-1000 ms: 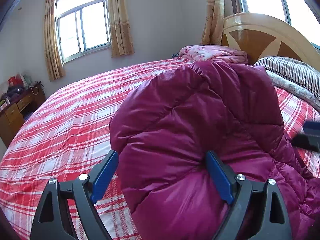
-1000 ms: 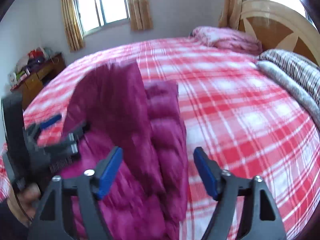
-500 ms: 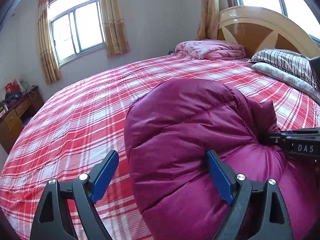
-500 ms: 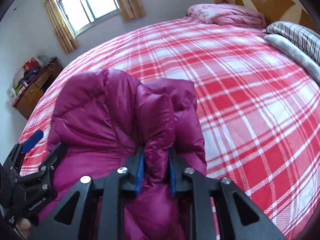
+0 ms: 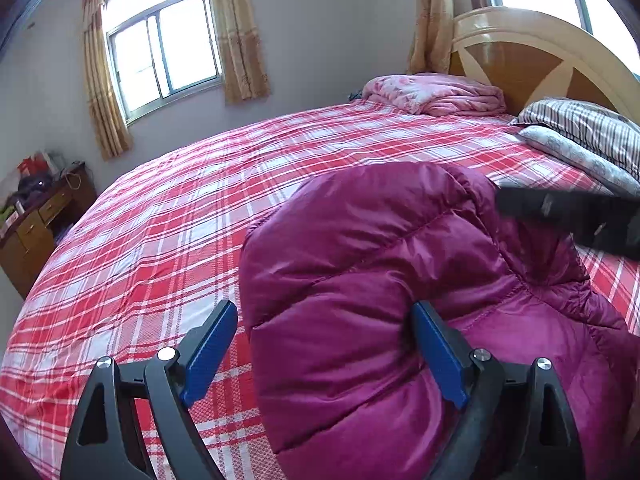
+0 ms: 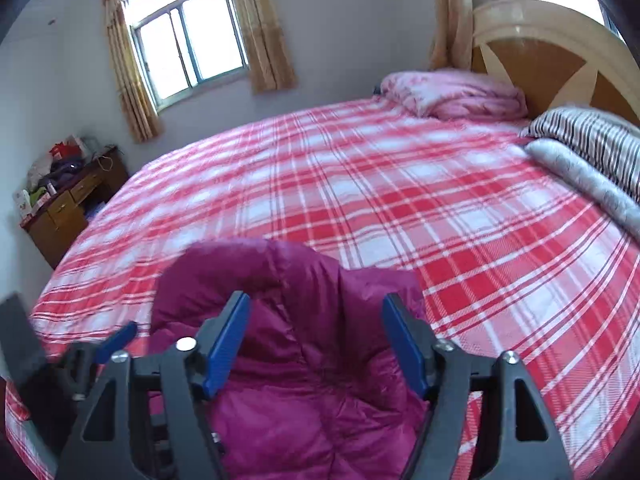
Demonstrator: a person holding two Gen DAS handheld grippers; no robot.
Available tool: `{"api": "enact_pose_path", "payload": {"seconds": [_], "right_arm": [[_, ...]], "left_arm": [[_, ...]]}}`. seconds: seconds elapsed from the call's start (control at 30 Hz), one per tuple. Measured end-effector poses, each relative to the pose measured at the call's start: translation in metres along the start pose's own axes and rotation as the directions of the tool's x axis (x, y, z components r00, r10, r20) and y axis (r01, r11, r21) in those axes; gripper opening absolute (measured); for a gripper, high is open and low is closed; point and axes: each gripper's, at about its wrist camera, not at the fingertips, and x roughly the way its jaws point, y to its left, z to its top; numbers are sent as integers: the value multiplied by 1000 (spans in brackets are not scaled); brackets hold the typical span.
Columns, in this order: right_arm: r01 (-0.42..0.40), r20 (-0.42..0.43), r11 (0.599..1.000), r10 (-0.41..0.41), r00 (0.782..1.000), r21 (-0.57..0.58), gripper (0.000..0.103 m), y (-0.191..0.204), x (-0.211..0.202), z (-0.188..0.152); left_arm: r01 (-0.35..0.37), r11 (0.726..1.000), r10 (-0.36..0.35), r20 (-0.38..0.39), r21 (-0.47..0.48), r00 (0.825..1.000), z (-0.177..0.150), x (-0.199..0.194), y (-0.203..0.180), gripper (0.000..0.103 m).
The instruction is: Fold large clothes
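A puffy magenta down jacket (image 5: 380, 280) lies bunched on the red plaid bed (image 5: 180, 240). My left gripper (image 5: 324, 344) is open, its jaws wide apart, with a rounded fold of the jacket bulging between the blue pads. The right gripper's black body (image 5: 568, 216) shows blurred at the jacket's right side. In the right wrist view my right gripper (image 6: 316, 340) is open over the jacket (image 6: 304, 360), pads apart and holding nothing. The left gripper (image 6: 80, 360) shows at lower left there.
A folded pink quilt (image 5: 436, 94) and striped pillows (image 5: 588, 132) lie by the wooden headboard (image 5: 540, 60). A wooden desk with clutter (image 5: 36, 224) stands by the left wall. Curtained windows (image 5: 164, 52) are behind the bed.
My right gripper was shut on a fold of the jacket half a second ago; it has let go, opened and drawn back. The jacket has settled lower. My left gripper stayed open.
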Motion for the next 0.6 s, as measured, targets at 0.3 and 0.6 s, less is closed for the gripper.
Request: {"api": "enact_pose_path", "payload": {"seconds": [0.3,0.6], "right_arm": [[37,-39,999,-37,999,13,53,-33,18,-33],[22,-81,998,-17,997,60,53,-47,38,-40]], "left_arm": [[-14,1000,13,-82,-7,997,1,30,-16,101],[43,997,-53,-151,-69,987,-4,54,-14,102]]}}
